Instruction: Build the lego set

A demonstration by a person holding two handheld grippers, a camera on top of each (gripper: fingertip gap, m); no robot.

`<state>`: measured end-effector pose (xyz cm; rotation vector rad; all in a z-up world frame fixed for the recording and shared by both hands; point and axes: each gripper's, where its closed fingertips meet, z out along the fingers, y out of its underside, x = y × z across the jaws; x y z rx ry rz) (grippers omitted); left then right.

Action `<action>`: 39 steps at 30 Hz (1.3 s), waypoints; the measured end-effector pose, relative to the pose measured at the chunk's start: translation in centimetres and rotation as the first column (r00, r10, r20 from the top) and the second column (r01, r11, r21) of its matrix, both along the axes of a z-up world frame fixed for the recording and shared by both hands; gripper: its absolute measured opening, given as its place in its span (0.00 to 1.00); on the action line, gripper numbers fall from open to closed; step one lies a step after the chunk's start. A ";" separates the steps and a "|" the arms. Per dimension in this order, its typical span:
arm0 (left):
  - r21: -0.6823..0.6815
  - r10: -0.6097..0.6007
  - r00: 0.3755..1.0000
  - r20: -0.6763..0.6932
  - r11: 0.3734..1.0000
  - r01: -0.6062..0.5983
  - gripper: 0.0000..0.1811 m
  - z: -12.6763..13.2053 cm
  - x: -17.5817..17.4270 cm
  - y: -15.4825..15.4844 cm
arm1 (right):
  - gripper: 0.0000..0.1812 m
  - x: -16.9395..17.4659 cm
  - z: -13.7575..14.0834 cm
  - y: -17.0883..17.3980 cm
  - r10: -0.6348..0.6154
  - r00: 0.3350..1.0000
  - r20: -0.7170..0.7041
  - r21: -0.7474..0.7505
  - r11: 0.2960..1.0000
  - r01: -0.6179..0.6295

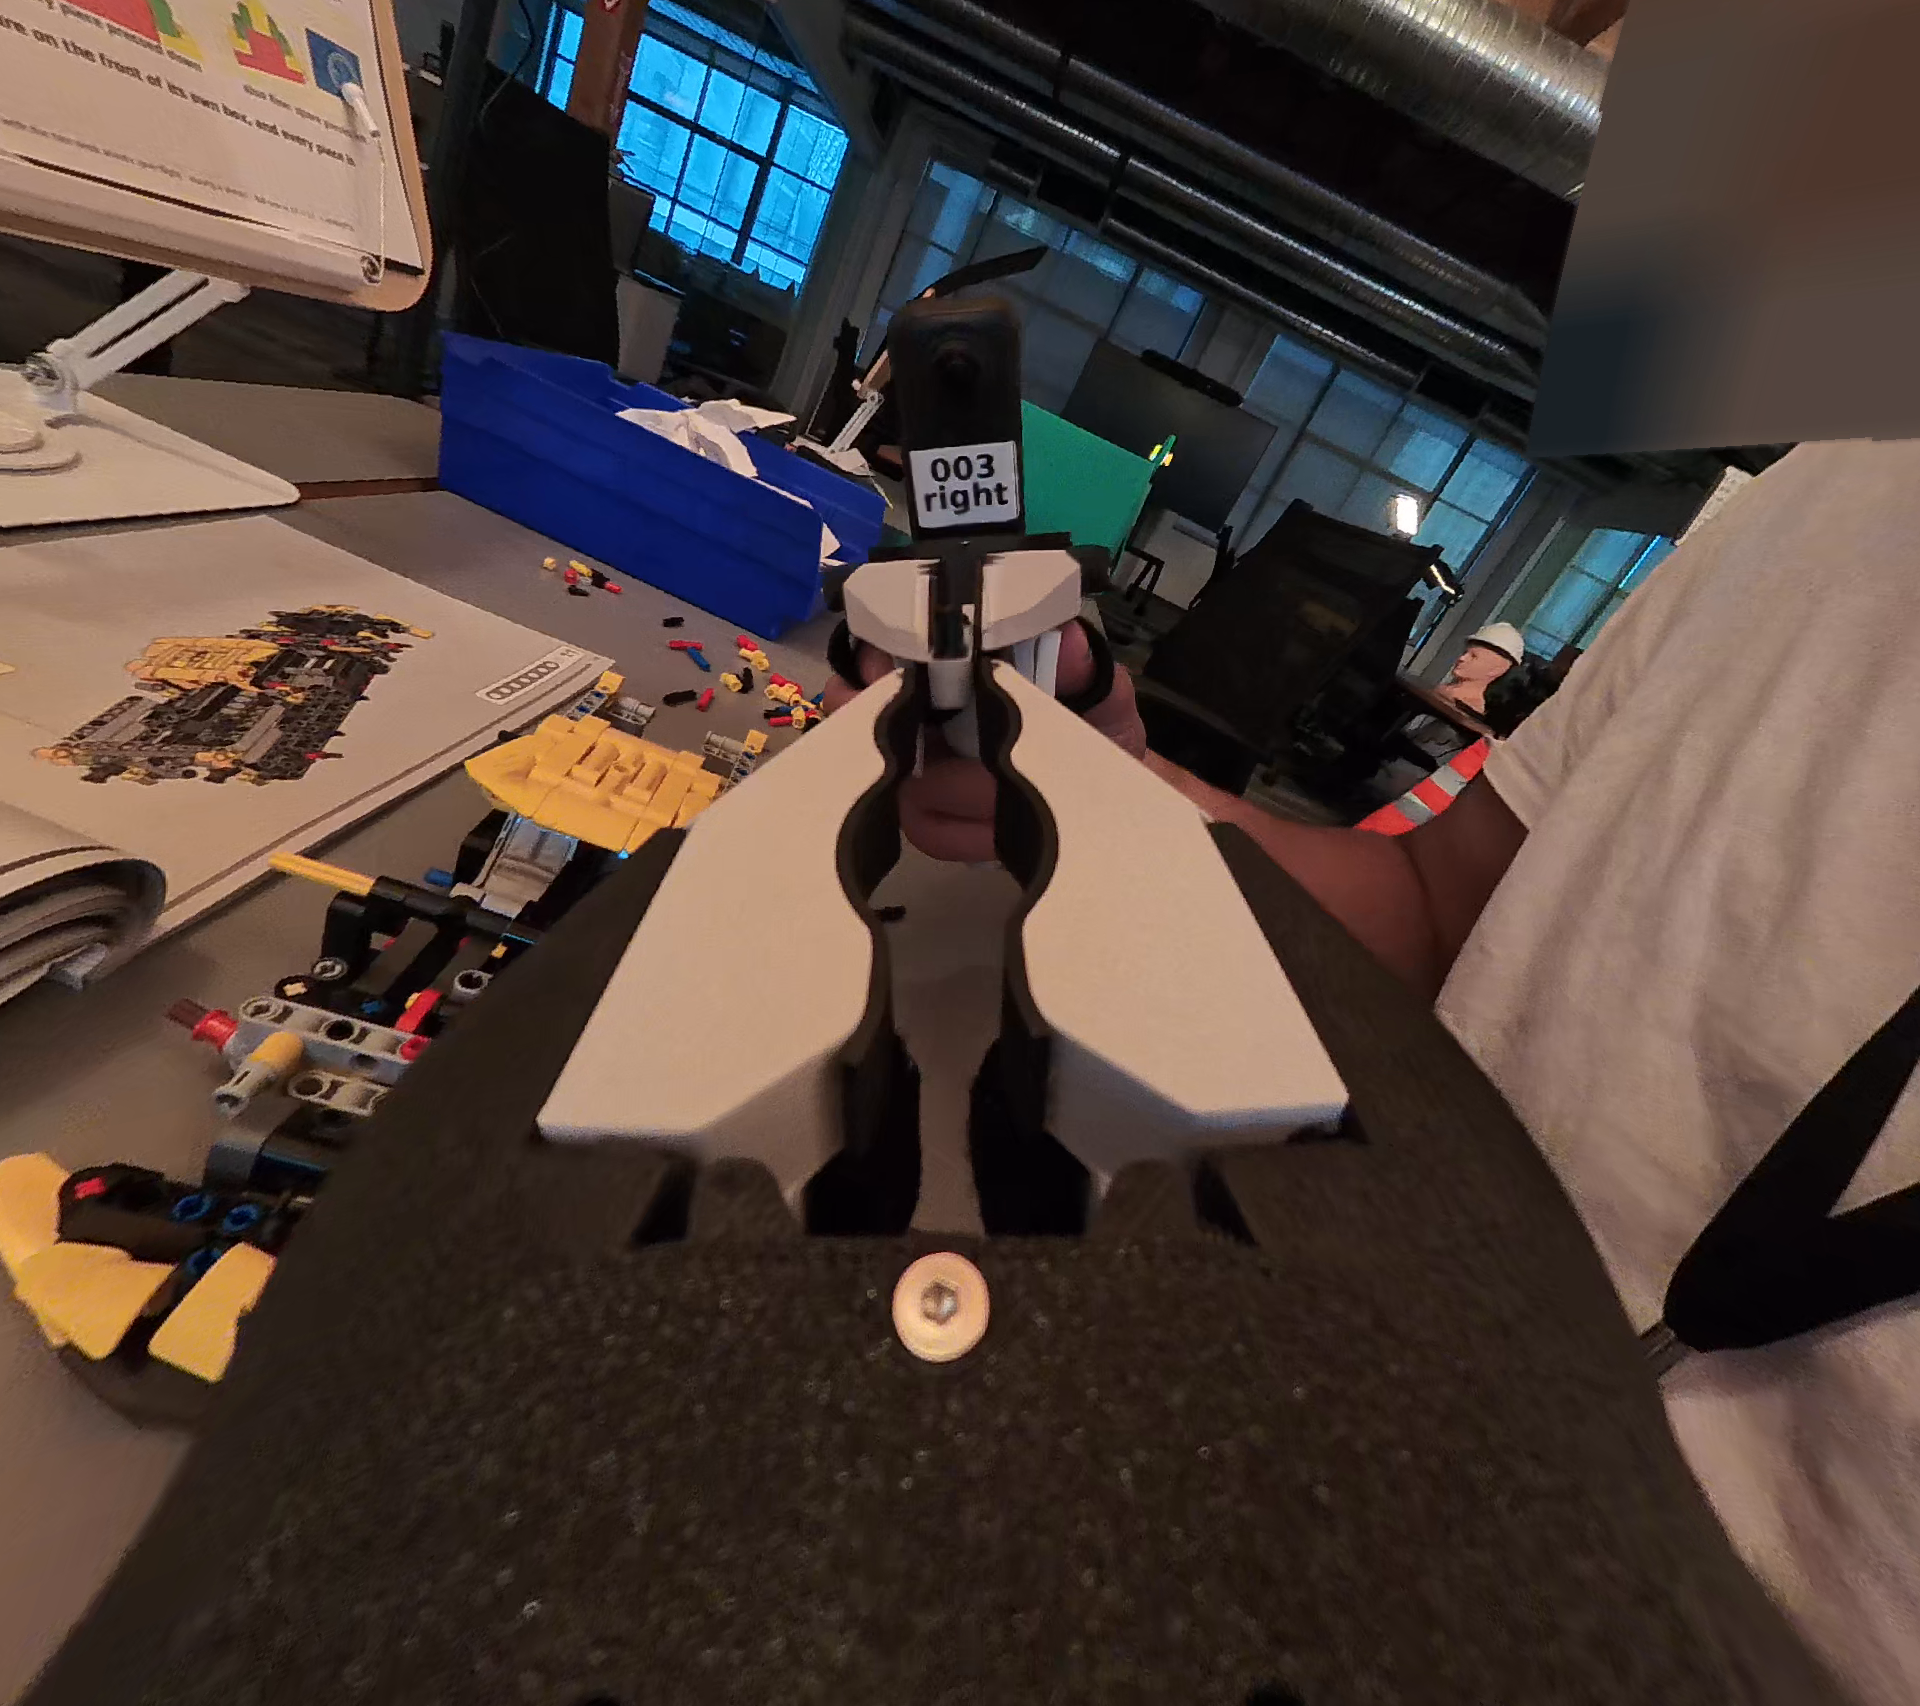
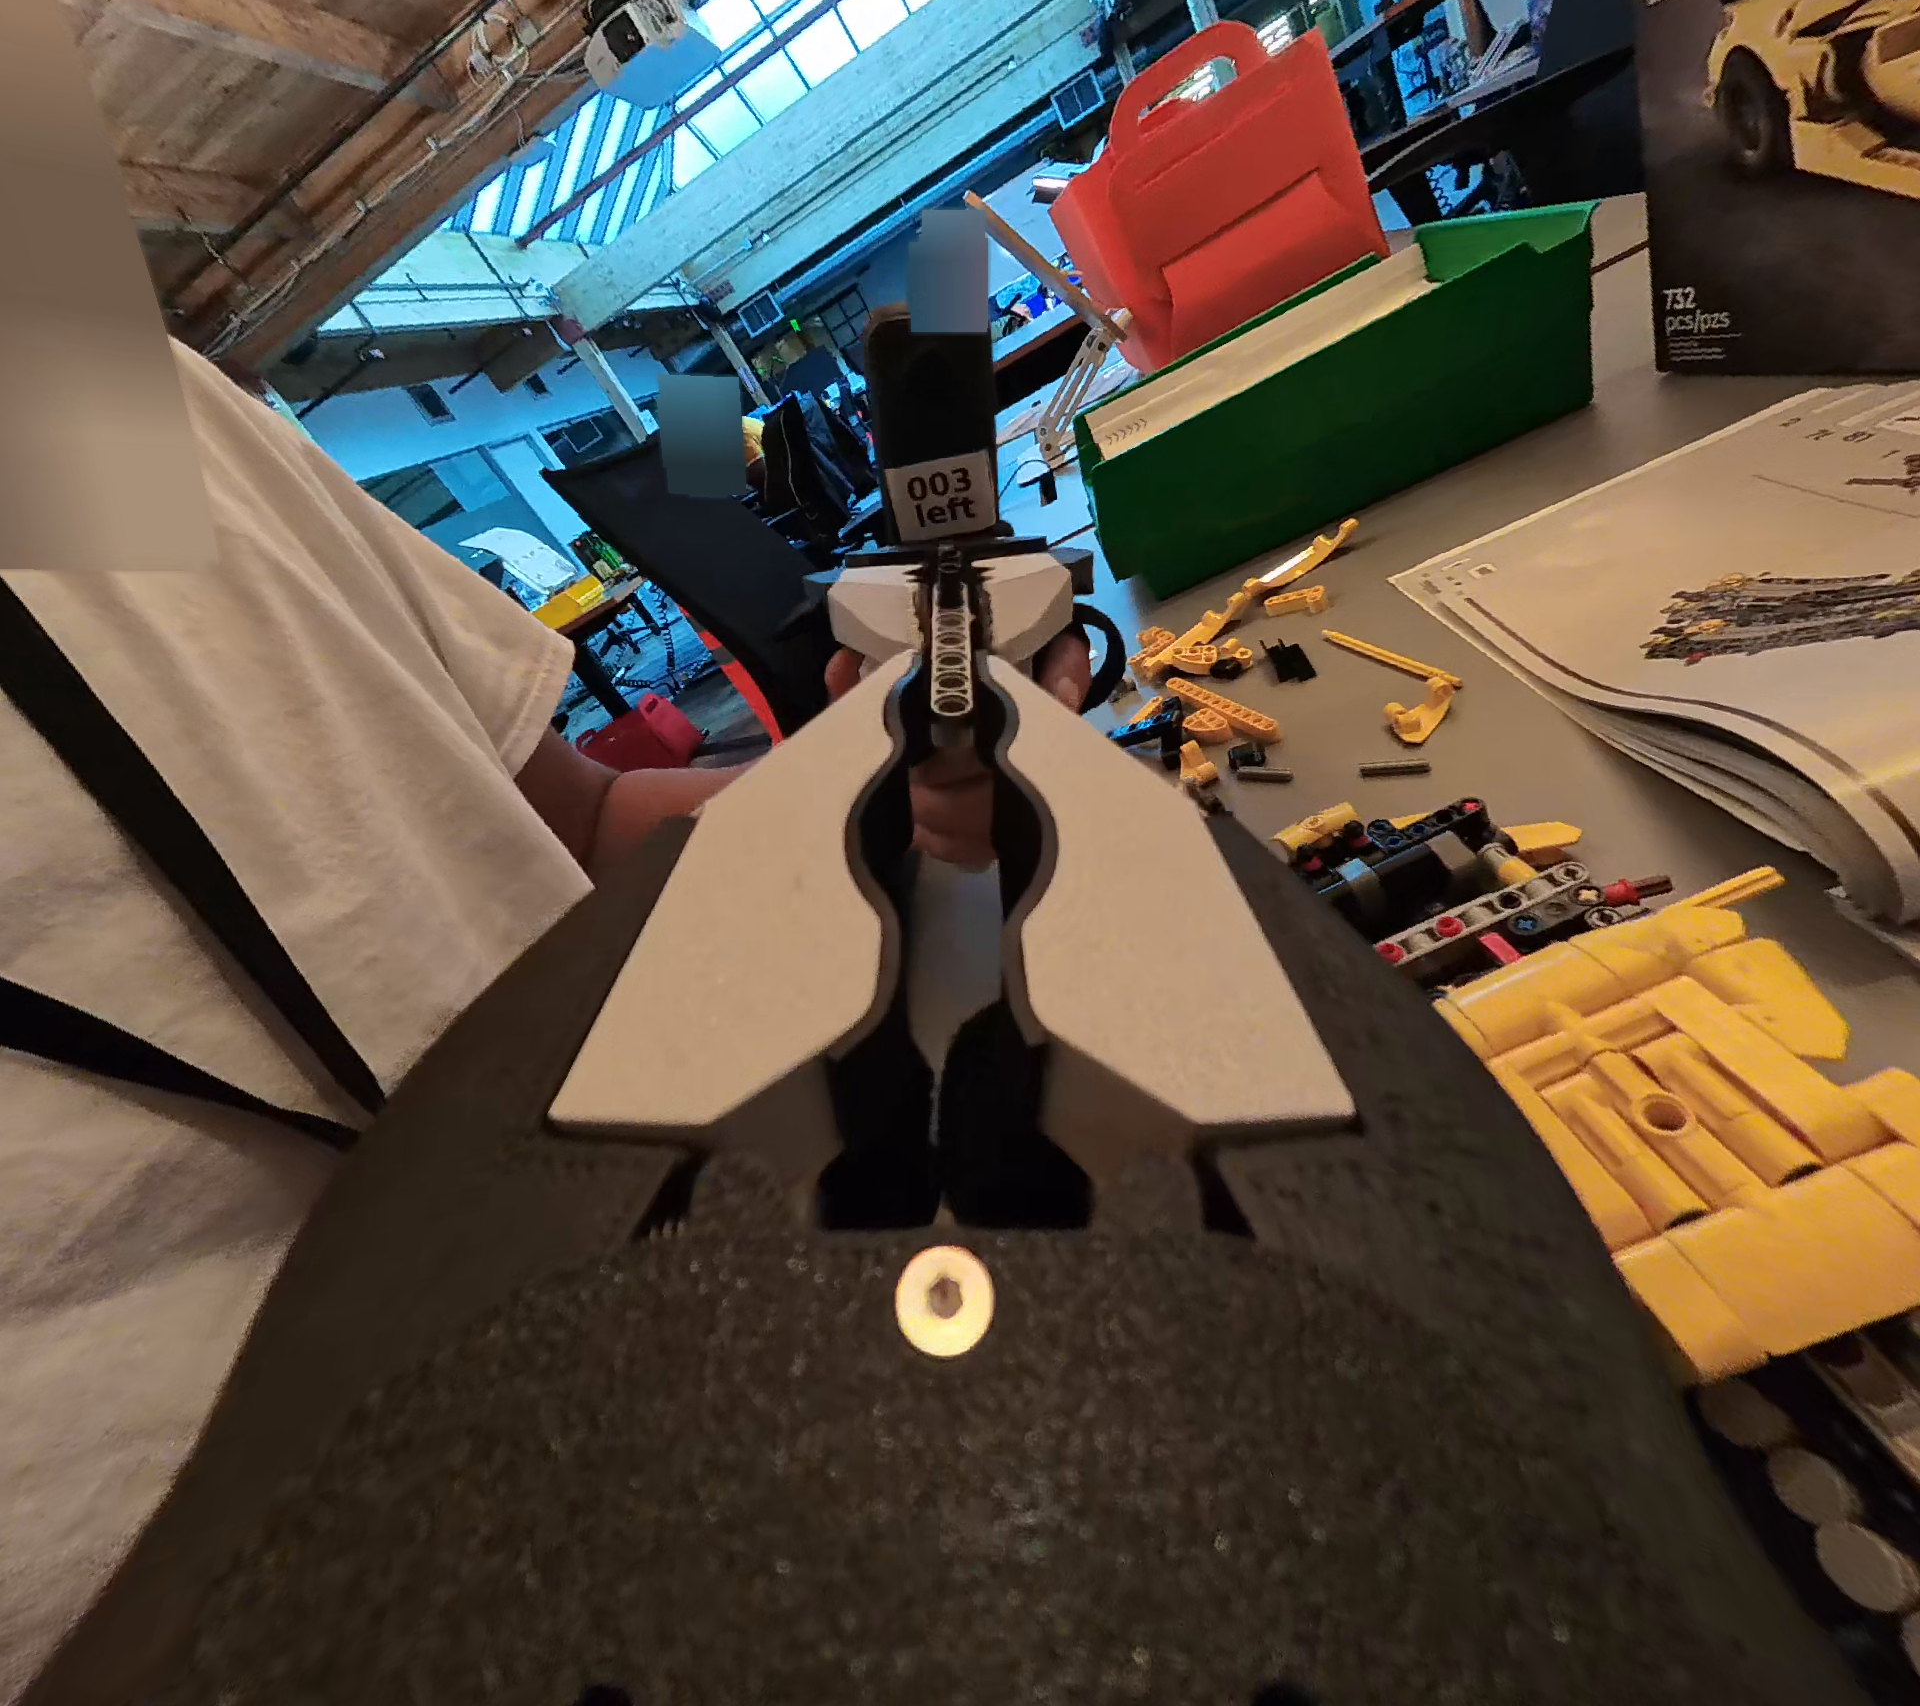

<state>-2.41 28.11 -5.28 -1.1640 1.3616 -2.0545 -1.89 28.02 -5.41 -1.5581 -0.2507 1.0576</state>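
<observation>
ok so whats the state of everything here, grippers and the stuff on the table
left gripper: shut on grey beam, raised off the table
right gripper: shut on the same beam
grey beam: held in the air between both grippers
instruction booklet: open, flat on table
yellow car model: partly built, on table
blue bin: open, crumpled paper inside

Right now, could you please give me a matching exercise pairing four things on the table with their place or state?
1 blue bin
2 green bin
3 grey beam
4 manual

a between left tool and right tool
b lies open
c holds crumpled paper
d in front of the red bag

Pairs: 1c, 2d, 3a, 4b
</observation>
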 end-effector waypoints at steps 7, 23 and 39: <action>0.019 -0.004 1.000 -0.003 1.000 0.004 0.04 -0.2 0.0 -0.3 | 0.03 -0.4 -0.3 0.3 0.010 1.000 -0.016 -0.019 1.000 -0.010; 0.296 0.104 0.987 0.126 0.945 -0.138 0.04 -0.1 -0.1 -1.3 | 0.06 0.1 1.0 -1.3 0.079 0.995 -0.061 0.051 0.996 -0.075; 0.180 0.012 0.994 0.109 0.983 -0.031 0.04 0.6 -0.8 -1.7 | 0.03 -0.7 0.0 -1.6 0.062 0.992 0.114 0.069 0.995 -0.071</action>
